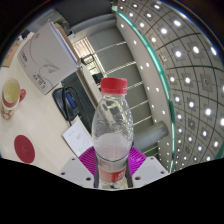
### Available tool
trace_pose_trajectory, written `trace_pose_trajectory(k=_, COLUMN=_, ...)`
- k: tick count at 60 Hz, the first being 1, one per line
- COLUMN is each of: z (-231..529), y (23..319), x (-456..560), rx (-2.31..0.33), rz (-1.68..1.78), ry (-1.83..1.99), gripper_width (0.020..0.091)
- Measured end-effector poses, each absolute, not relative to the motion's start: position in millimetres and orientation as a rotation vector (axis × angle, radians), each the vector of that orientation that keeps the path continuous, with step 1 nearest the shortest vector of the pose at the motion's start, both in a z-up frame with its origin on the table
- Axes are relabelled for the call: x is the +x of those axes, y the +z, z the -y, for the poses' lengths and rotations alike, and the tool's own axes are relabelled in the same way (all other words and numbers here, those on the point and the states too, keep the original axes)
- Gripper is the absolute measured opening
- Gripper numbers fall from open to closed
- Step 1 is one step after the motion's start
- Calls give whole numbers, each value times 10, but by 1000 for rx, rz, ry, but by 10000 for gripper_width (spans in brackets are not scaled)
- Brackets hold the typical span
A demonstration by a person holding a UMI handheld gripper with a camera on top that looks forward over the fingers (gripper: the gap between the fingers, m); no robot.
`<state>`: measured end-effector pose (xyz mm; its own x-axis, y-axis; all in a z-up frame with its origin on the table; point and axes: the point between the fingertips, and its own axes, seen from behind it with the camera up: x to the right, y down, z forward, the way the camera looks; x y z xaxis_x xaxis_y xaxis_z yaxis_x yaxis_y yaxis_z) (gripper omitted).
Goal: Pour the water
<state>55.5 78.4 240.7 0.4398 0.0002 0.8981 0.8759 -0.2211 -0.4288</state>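
My claw [112, 165]: clenched on the bottle [113, 125], pink pads at its base
Bottle: clear, red cap, lifted
Cup [10, 95]: far off on table [40, 125]

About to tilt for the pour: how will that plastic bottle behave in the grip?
The bottle looks thin, clear plastic, so it probably flexes under the fingers. Held low, it may wobble at the top. Its red cap is still on, so nothing pours yet.
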Motion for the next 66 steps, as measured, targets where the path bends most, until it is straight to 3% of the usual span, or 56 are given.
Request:
trace_pose_trajectory(k=6, z=-752, y=2407, x=53, rx=-1412, rz=1024, ry=-1164, gripper_width=378)
trace_pose_trajectory(k=18, z=-733, y=2077, x=-613, rx=-1110, rz=1398, ry=-1417, gripper_width=376)
trace_pose_trajectory(k=34, z=-784, y=1888, x=-1018, rx=-885, rz=1606, ry=-1527, gripper_width=379)
trace_pose_trajectory(k=47, z=-745, y=1997, x=-892, rx=-1096, rz=1469, ry=-1349, gripper_width=380)
trace_pose_trajectory(k=59, z=-541, y=2127, x=-831, rx=-1539, rz=1026, ry=-784, gripper_width=381)
trace_pose_trajectory(k=66, z=-432, y=2037, x=-878, rx=-1731, rz=736, ry=-378, gripper_width=380)
